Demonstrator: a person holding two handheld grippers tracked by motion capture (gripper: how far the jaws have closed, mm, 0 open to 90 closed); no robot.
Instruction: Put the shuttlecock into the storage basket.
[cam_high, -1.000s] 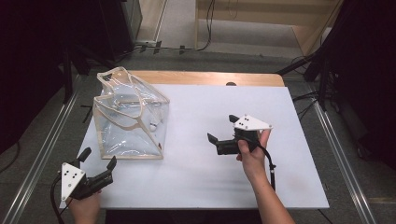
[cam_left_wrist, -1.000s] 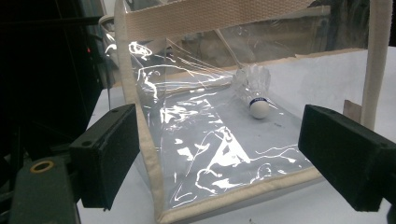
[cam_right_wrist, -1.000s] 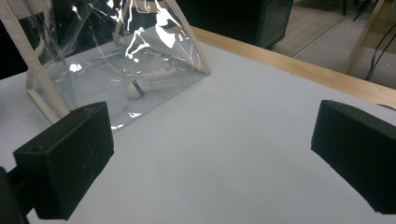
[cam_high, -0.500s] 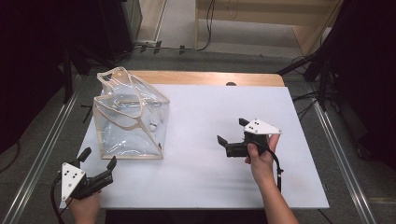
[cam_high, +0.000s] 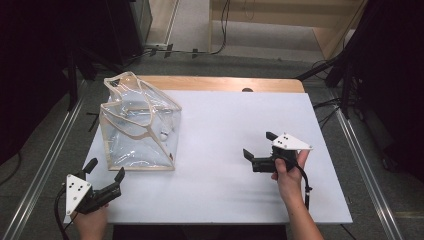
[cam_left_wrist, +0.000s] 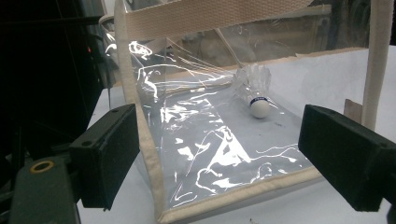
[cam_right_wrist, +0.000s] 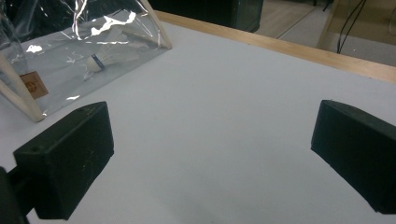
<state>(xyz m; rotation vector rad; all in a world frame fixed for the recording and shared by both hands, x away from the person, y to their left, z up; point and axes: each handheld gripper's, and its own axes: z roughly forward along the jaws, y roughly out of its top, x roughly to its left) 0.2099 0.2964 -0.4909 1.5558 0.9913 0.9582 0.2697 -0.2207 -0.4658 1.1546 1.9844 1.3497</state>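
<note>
One clear bag (cam_high: 140, 125) sits on the left of the white table (cam_high: 225, 135). One shuttlecock (cam_left_wrist: 256, 91) lies inside it. Two grippers, left (cam_high: 105, 170) and right (cam_high: 257, 145), both have wide jaws holding nothing.

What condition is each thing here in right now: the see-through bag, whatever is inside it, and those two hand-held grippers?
Clear bag: standing on the table, slumped, top open.
Shuttlecock: inside the bag, lying on its bottom.
Left gripper: open, empty, near the bag.
Right gripper: open, empty, over bare table.
</note>
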